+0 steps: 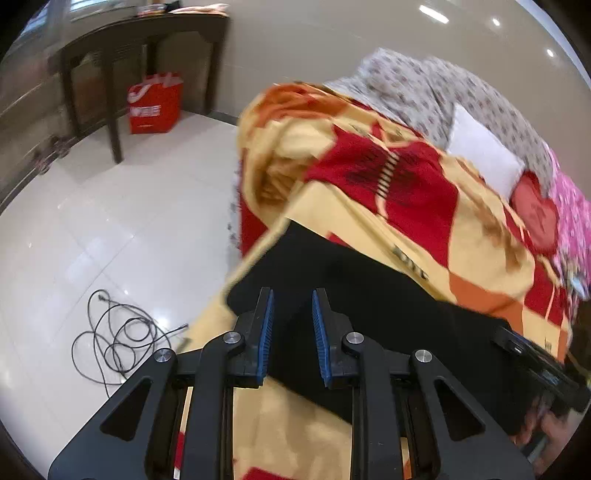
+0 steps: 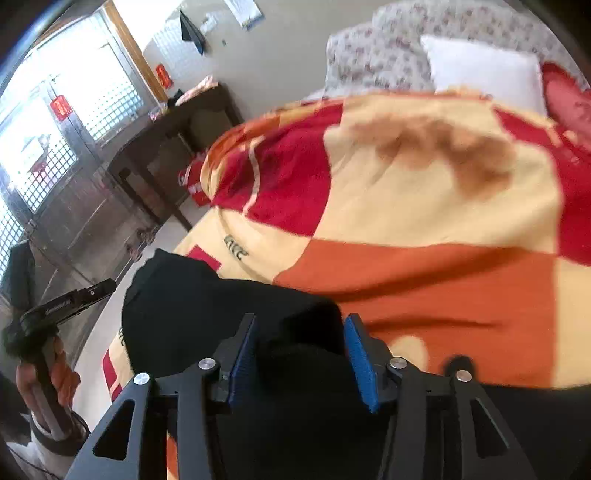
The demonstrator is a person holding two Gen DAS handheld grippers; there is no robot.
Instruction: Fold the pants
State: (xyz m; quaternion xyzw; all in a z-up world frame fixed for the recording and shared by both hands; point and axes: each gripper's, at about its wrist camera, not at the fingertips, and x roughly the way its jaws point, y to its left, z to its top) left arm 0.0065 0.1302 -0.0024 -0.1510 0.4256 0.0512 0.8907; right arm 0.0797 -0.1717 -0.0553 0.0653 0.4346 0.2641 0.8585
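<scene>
Black pants lie on the blanket directly ahead of both my grippers, long axis running from left gripper toward right gripper, each partly open astride the cloth, gripping nothing.

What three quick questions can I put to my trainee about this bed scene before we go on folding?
1. True or false: the black pants lie on the floor tiles.
2. What stands under the dark table? A) a red bag B) a chair C) a suitcase
3. Short answer: what lies coiled on the floor?

Key: 1 false, they lie on the checkered blanket; 2 A; 3 a black cable.
</scene>
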